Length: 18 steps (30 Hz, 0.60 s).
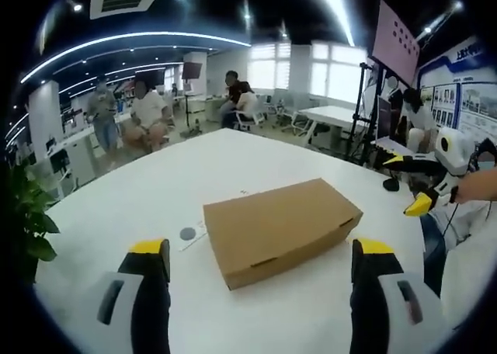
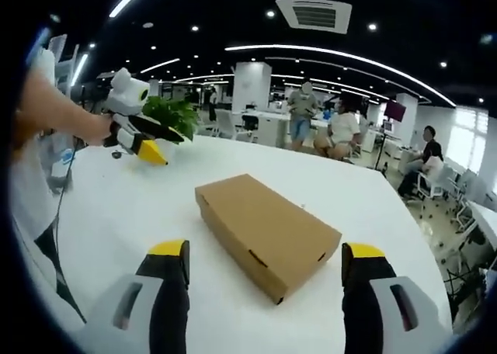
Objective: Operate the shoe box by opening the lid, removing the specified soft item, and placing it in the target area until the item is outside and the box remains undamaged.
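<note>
- The cardboard shoe box (image 1: 281, 228) lies shut and flat on the white bench (image 1: 155, 191), at the middle of the left gripper view, just above 6 o'clock, between and beyond that claw's two jaws.
- The left claw (image 1: 260, 262) stands wide open and holds nothing. In the right gripper view it shows at about 10 o'clock (image 2: 155, 154), held in the person's hand (image 2: 95, 129), well apart from the box.
- The right claw (image 2: 264, 262) is likewise spread wide and empty, with the box (image 2: 264, 231) ahead of it. In the left gripper view it sits at 3 o'clock (image 1: 419, 205).
- The box looks like thin, light card: stiff along its edges, easily dented across the lid, and likely to slide on the smooth bench.
- My judgement: pinch the lid's front lip near the small slots, while the other claw steadies a side wall.
- The soft item is hidden inside.
</note>
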{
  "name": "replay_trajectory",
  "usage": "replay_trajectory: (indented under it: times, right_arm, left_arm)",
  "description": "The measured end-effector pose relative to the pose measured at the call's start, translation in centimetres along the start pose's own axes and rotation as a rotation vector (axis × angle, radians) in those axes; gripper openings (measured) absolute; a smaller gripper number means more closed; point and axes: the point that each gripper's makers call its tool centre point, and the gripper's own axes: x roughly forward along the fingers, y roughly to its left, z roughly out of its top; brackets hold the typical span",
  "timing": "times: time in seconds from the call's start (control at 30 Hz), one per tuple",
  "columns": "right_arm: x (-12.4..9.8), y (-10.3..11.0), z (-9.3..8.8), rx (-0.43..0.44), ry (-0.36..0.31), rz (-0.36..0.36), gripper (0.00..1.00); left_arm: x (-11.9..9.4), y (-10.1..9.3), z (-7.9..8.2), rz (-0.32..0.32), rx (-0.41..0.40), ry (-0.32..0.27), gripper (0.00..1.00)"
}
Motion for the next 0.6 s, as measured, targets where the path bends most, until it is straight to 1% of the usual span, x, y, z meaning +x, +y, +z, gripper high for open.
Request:
replay_trajectory:
  times: [0.07, 0.2, 0.3, 0.4, 0.6]
  right_arm:
    - [0.0, -0.2, -0.3, 0.02, 0.004, -0.005, 0.82]
    - [0.2, 0.0, -0.1, 0.065, -0.017, 0.01, 0.87]
    - [0.5, 0.2, -0.1, 0.068, -0.013, 0.022, 0.89]
    - [0.9, 0.1, -0.2, 0.073, -0.006, 0.02, 0.89]
    - [1.2, 0.3, -0.9, 0.064, 0.013, 0.013, 0.9]
  left_arm:
    - [0.3, -0.2, 0.0, 0.001, 0.002, 0.003, 0.99]
    - [0.5, -0.1, -0.3, 0.019, -0.004, 0.001, 0.99]
    - [0.6, -0.4, -0.9, 0.021, -0.014, 0.004, 0.99]
    - [0.7, -0.8, -1.7, 0.015, -0.021, 0.015, 0.99]
    - [1.1, -0.8, -2.9, 0.025, -0.032, 0.041, 0.99]
